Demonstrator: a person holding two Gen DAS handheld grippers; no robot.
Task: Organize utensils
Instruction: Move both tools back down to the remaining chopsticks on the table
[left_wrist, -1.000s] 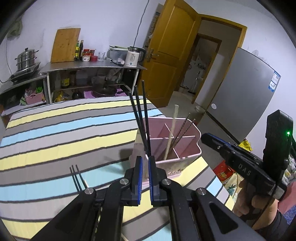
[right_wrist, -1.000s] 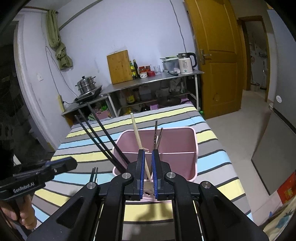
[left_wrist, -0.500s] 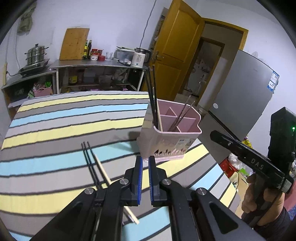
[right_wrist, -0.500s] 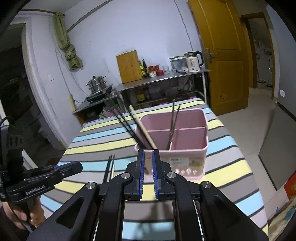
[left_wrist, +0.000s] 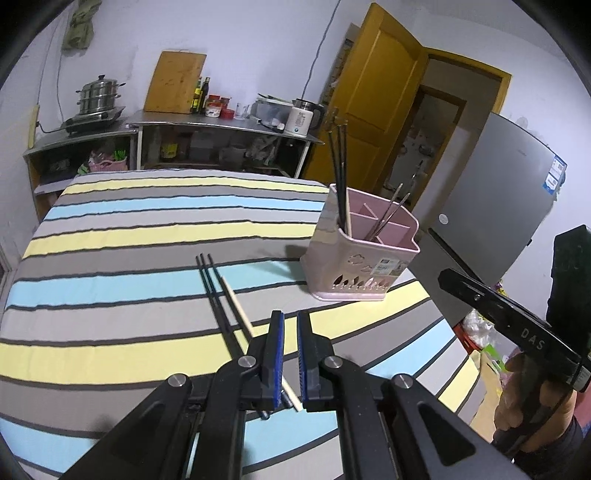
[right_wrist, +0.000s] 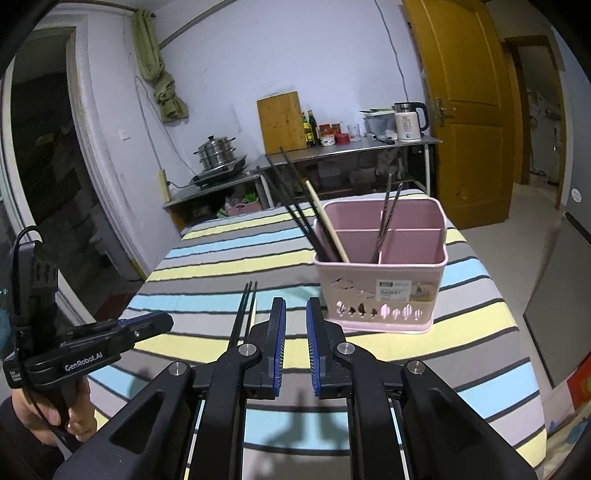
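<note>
Bench (right_wrist: 207, 266) is wearing a striped cloth: grey, yellow and light blue bands running across its width. Pink utensil caddy (right_wrist: 384, 291) is standing on it near the right edge, toward the near right corner, upright, with chopsticks leaning inside its compartments. Two black chopsticks (left_wrist: 212, 291) are lying flat on the cloth mid-bench, side by side, with one pale wooden chopstick (left_wrist: 240, 310) lying just beside them, angled toward the near edge.

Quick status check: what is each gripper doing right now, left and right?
Left gripper: shut, holding nothing; loose chopsticks lie on the table beneath.
Right gripper: slightly open, empty.
</note>
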